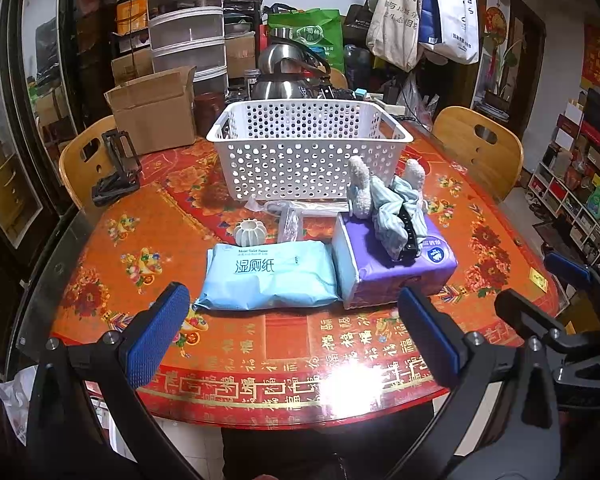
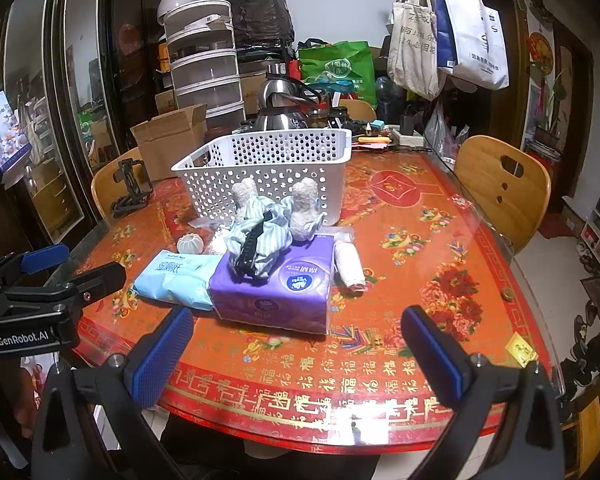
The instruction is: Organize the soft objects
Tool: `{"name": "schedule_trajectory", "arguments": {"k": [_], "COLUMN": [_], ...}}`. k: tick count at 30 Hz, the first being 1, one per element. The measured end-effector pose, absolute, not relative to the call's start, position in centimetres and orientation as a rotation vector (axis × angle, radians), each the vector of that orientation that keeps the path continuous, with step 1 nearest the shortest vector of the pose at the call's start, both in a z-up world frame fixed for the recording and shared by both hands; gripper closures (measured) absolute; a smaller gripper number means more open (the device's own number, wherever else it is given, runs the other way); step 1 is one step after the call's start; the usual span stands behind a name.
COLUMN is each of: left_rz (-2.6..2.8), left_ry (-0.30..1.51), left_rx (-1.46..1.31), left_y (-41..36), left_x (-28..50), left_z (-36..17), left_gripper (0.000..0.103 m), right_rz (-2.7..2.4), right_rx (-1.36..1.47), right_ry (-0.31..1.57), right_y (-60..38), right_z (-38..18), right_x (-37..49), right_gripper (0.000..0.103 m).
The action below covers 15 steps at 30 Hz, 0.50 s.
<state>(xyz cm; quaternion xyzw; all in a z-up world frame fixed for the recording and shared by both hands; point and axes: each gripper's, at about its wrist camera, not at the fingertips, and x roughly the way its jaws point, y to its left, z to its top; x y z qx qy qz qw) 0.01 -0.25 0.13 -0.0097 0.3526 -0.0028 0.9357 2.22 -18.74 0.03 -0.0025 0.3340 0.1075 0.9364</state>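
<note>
Both your left tool [image 1: 292,332] and right tool [image 2: 300,352] gape empty; start with the wipes pack [image 1: 268,276] at frame centre, squeezing gently, then drop it into the basket [image 1: 308,148].

The left gripper [image 1: 296,312] was held open above the table [image 1: 112,256]. A wet-wipe pack [image 1: 268,274] and purple tissue pack [image 1: 384,268] were laid before the white basket [image 1: 304,148].

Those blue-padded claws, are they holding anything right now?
Nothing. The left gripper and the right gripper are both open and empty, short of the tissue pack.
</note>
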Motion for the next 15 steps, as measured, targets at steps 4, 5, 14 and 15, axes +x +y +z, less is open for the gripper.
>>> {"name": "schedule_trajectory", "arguments": {"k": [4, 5, 14, 15], "left_rz": [-0.007, -0.007, -0.008, -0.008], "left_ry": [0.721, 0.72, 0.718, 0.718], "left_rx": [-0.019, -0.02, -0.023, -0.023], "left_y": [-0.24, -0.21, -0.19, -0.19], "left_x": [0.03, 0.01, 0.0, -0.01], "left_z": [0.13, 0.15, 0.3, 0.29], "left_gripper": [0.0, 0.0, 0.0, 0.0], "right_rz": [0.221, 0.221, 0.222, 0.222], "right_rx": [-0.004, -0.004, -0.002, -0.002], "right_ry": [0.683, 0.683, 0.681, 0.681], "right_y": [-18.77, -18.75, -18.81, -18.8], "right_z": [0.04, 0.04, 0.13, 0.14], "right_x": [2.21, 2.23, 2.2, 2.21], "right_gripper": [0.0, 0.0, 0.0, 0.0]}}
